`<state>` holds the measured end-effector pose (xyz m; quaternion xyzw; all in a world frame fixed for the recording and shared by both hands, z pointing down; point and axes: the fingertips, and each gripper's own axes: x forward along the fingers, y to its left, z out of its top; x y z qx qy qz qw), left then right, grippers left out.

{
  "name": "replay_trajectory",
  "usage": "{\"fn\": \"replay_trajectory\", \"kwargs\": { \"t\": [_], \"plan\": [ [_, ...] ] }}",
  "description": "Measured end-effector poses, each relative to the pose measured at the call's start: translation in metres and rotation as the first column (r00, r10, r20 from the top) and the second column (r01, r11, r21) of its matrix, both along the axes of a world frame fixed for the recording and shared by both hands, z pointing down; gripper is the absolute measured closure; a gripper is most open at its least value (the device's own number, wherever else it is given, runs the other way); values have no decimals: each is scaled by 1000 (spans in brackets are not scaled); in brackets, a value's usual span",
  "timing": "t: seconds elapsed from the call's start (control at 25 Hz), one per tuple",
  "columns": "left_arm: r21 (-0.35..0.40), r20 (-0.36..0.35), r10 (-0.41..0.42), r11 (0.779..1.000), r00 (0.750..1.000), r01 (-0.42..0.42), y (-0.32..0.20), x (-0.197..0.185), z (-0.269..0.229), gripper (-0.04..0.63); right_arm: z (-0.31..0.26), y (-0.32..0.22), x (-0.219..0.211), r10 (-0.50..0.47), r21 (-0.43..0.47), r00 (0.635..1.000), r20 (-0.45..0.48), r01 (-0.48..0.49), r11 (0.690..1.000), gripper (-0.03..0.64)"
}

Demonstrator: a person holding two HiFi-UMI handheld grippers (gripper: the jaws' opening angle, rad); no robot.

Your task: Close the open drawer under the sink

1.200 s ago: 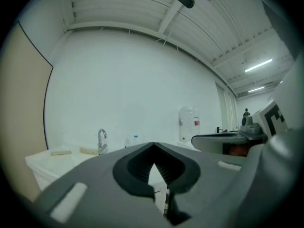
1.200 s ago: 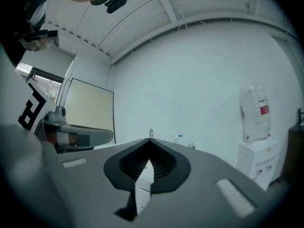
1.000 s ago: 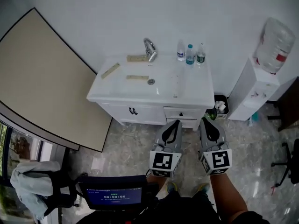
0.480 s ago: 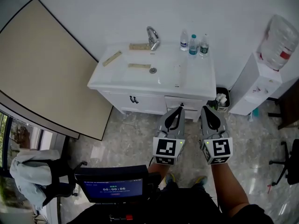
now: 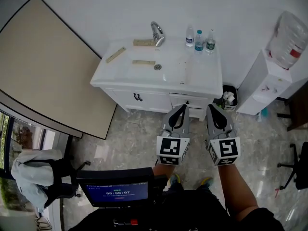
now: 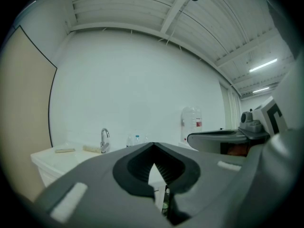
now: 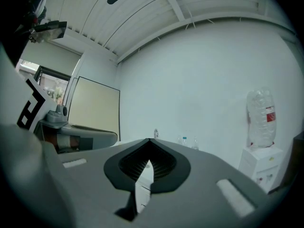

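Note:
The white sink cabinet [image 5: 207, 83] stands against the far wall. Under its right half, the drawer [image 5: 188, 101] juts slightly from the cabinet front. My left gripper [image 5: 182, 107] and right gripper [image 5: 211, 108] are side by side just short of that drawer, pointing at it without touching it. In the left gripper view my left gripper [image 6: 153, 145] has its jaws together at the tips and holds nothing. The right gripper view shows my right gripper [image 7: 148, 140] the same way, shut and empty. The faucet [image 6: 104, 139] and cabinet top lie ahead.
Three water bottles [image 5: 198, 40] and a faucet [image 5: 156, 32] are on the sink top. A trash bin [image 5: 228, 100] and a water dispenser [image 5: 281, 47] stand to the right. A beige board [image 5: 43, 66] leans at left, and a screen [image 5: 120, 191] is by my feet.
The head view has shifted slightly, so the cabinet sits a little higher and nearer. Both grippers stay shut, side by side, edging closer to the drawer.

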<state>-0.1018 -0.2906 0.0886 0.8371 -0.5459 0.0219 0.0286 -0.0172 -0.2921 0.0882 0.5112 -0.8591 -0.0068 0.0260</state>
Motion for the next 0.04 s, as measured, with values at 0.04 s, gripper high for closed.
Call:
{"fn": "replay_trajectory", "kwargs": {
  "t": [0.04],
  "plan": [
    [1,3,-2,1000,1000,2,1,-1,0,595,-1,1,-1,-2,1,1000,0,2,1000,597]
  ]
}}
